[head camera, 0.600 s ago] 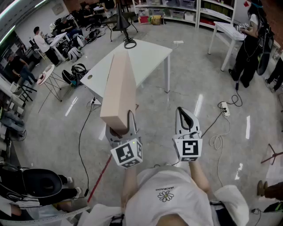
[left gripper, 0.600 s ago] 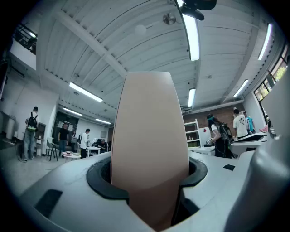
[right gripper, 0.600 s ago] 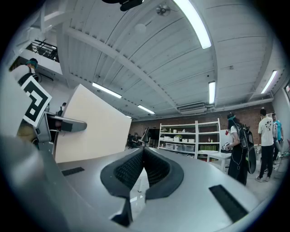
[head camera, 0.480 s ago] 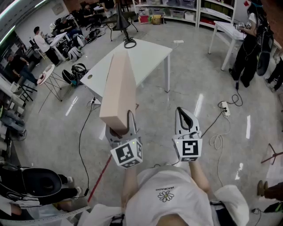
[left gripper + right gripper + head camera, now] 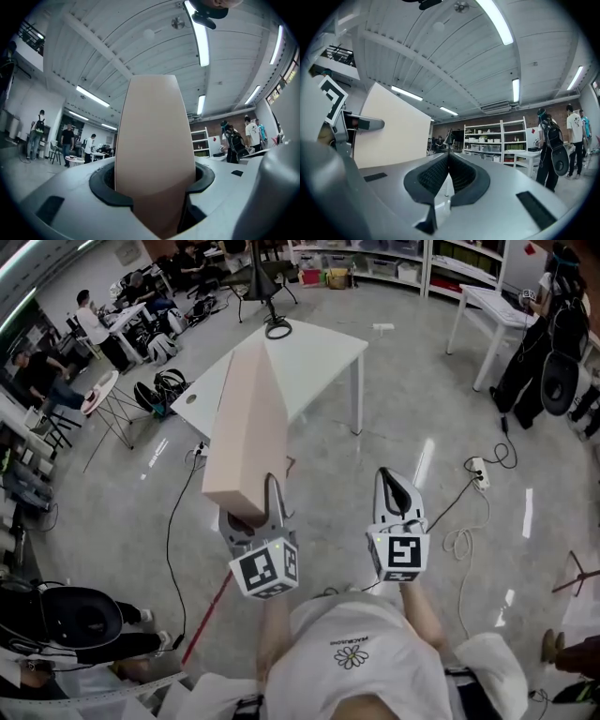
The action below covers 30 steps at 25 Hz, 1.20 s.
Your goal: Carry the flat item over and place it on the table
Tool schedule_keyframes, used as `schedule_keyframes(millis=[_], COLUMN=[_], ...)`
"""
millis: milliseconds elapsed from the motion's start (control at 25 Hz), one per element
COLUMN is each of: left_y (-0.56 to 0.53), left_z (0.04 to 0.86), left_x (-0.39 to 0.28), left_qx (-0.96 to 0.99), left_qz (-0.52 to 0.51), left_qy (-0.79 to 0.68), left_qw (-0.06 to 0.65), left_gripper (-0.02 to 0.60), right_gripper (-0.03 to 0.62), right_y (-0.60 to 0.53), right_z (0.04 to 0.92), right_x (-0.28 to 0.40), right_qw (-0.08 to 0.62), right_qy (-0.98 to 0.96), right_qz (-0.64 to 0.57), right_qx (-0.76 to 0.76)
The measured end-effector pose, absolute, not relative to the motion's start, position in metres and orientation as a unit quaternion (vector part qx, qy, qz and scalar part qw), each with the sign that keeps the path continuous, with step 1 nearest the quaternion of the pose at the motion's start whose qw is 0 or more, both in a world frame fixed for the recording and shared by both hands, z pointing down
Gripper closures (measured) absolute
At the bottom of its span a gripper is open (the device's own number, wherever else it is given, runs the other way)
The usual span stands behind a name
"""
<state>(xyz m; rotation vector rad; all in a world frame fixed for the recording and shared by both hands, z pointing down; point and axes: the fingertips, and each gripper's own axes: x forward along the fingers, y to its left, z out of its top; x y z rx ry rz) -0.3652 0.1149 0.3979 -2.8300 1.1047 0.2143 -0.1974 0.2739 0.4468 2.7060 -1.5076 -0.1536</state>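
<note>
txt: none legible | shirt logo print: too small to rd

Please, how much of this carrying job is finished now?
Done: the flat beige panel is picked up, clamped at its near end in the left gripper. In hand: it is carried on edge above the floor, short of the white table. The right gripper is shut and empty. Left: reach the table and lay the panel down.

Right gripper closed, empty (beige panel at left).
</note>
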Motion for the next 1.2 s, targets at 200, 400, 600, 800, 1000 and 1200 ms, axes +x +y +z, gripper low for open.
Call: schedule_keyframes(millis=[200, 400, 600, 800, 1000, 1200], left_y=[0.121, 0.110, 0.093, 0.069, 0.021, -0.043], left_z=[0.402, 0.408, 0.403, 0.395, 0.389, 0.383], left_x=[-0.360, -0.350, -0.331, -0.308, -0.271, -0.213], left_qx=[-0.926, -0.924, -0.922, -0.920, -0.916, -0.910], left_qz=[0.067, 0.069, 0.076, 0.089, 0.109, 0.126], left_qy=[0.369, 0.373, 0.376, 0.378, 0.383, 0.391], left_qw=[0.047, 0.043, 0.048, 0.055, 0.055, 0.053], left_gripper=[0.285, 0.285, 0.285, 0.285, 0.285, 0.285], right_gripper=[0.583, 0.583, 0.583, 0.583, 0.583, 0.583], right_y=[0.277, 0.261, 0.247, 0.221, 0.179, 0.124], right_z=[0.456, 0.468, 0.464, 0.463, 0.459, 0.453], right_x=[-0.189, -0.184, -0.172, -0.149, -0.114, -0.057], right_qw=[0.011, 0.024, 0.019, 0.022, 0.054, 0.077], right_qy=[-0.496, -0.517, -0.529, -0.544, -0.548, -0.544], right_qz=[-0.037, -0.033, -0.041, -0.045, -0.064, -0.083], right_qx=[0.867, 0.855, 0.847, 0.838, 0.832, 0.831])
